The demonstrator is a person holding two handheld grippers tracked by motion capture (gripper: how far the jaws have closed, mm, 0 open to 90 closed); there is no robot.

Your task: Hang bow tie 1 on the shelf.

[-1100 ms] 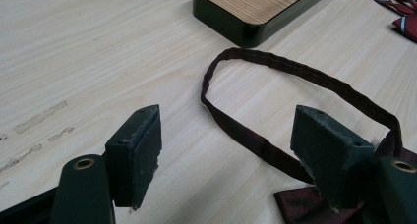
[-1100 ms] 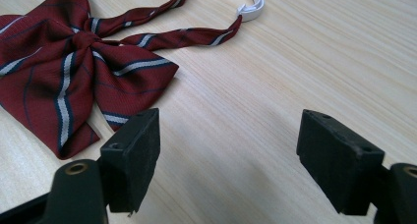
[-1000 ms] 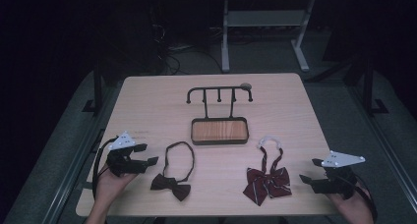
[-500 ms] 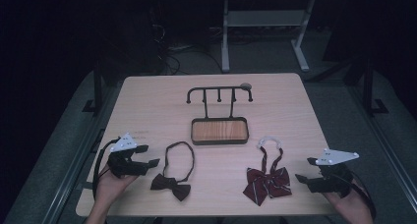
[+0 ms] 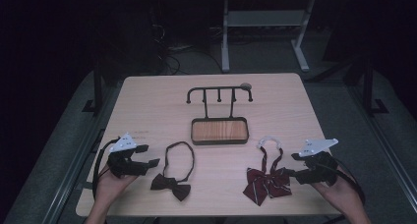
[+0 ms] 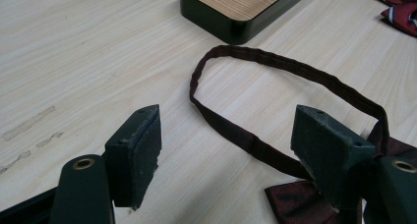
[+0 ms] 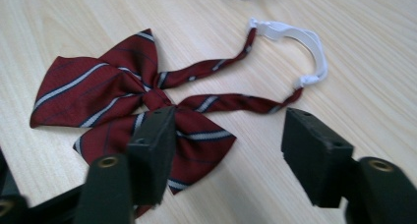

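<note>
Left gripper [image 5: 147, 161]: rests low over the near left part of the bench [image 5: 157, 106], jaws spread wide with nothing between them; in the left gripper view the dark bow tie's neck loop lies just ahead of its pads.
Right gripper [image 5: 290, 171]: at the near right, jaws apart and gripping nothing; they have just been closing a little, with one wing of the striped bow tie below and between them in the right gripper view.
Dark bow tie [image 5: 170, 185]: flat on the bench just right of the left gripper, its band curved into a closed loop toward the tray.
Striped bow tie [image 5: 267, 181]: dark red with pale stripes, lying flat just left of the right gripper; its two tails run up to a white elastic strap [image 5: 269, 141].
Tray [image 5: 219, 131]: black rim, wood-grain floor, mid-bench, holding nothing.
Hook rack [image 5: 220, 92]: black, rising from the tray's far side, hooks bare.
</note>
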